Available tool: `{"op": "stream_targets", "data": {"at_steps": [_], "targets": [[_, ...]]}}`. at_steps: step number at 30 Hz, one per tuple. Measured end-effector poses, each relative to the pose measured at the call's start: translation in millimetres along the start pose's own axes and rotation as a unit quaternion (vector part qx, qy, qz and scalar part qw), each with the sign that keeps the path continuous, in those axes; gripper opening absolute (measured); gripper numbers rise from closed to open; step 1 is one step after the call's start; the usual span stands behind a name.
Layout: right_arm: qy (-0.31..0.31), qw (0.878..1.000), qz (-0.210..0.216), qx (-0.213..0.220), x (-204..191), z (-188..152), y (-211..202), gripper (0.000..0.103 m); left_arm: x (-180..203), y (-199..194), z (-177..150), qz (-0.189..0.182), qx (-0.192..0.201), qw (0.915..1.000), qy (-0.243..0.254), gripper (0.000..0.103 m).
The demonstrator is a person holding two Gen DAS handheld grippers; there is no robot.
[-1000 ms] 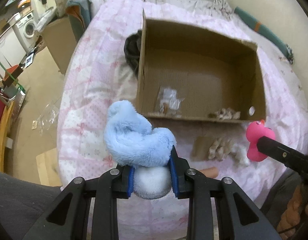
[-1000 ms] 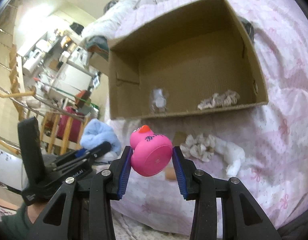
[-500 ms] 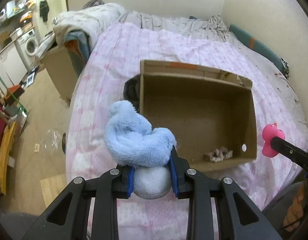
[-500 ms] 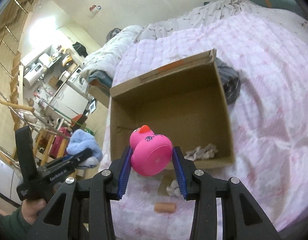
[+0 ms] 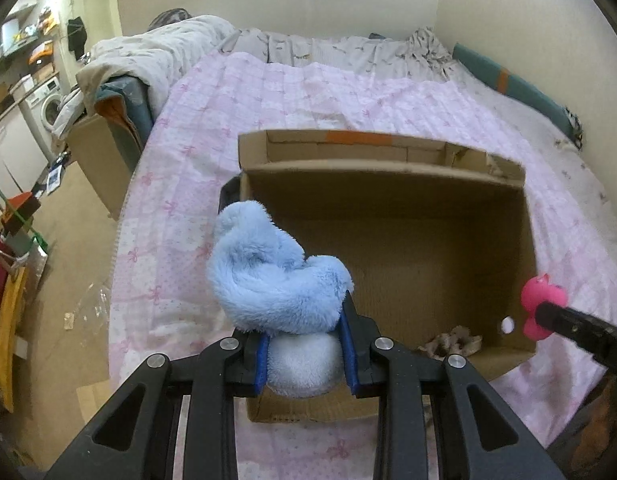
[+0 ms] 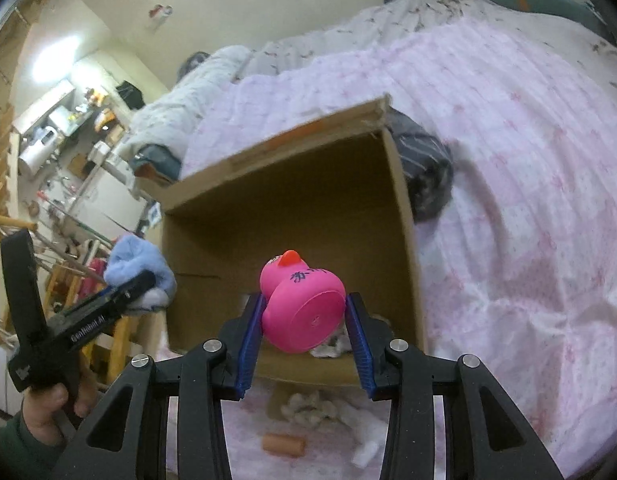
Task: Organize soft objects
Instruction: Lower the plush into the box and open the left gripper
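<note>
My left gripper (image 5: 304, 344) is shut on a fluffy light-blue and white plush toy (image 5: 268, 284), held over the near left corner of an open cardboard box (image 5: 388, 176) on the pink bed. My right gripper (image 6: 304, 320) is shut on a pink rubber duck (image 6: 302, 308) with an orange beak, held above the box's near edge (image 6: 404, 220). The duck also shows in the left wrist view (image 5: 542, 304) at the box's right wall, and the plush in the right wrist view (image 6: 138, 268). A beige frilly cloth (image 5: 452, 340) lies inside the box.
A pink quilt (image 5: 308, 96) covers the bed. A dark garment (image 6: 424, 168) lies beside the box's far side. On the bed in front of the box lie a white frilly cloth (image 6: 308, 408), a white piece (image 6: 364, 450) and an orange cylinder (image 6: 284, 444). Cluttered floor and furniture lie left (image 5: 24, 208).
Both grippers have risen and moved forward over the box, each still holding its toy. The view now looks down into the box from higher up.
</note>
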State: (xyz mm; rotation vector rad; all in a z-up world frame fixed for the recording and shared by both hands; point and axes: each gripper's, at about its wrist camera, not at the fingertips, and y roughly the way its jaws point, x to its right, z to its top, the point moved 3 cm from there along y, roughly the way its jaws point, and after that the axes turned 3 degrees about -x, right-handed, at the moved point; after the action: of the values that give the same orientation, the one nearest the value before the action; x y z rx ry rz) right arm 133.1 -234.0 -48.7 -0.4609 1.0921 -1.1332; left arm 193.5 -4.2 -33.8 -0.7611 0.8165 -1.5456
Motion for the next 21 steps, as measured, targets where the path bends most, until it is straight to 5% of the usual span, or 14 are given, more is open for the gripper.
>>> {"op": "stream_targets", "data": {"at_steps": [21], "targets": [[-0.032,0.996,-0.054,-0.068,-2.3,-17.8,41.8,0.043,6.3,25.1,-10.8,-0.014,-0.02,0.9997,-0.004,0.03]]}}
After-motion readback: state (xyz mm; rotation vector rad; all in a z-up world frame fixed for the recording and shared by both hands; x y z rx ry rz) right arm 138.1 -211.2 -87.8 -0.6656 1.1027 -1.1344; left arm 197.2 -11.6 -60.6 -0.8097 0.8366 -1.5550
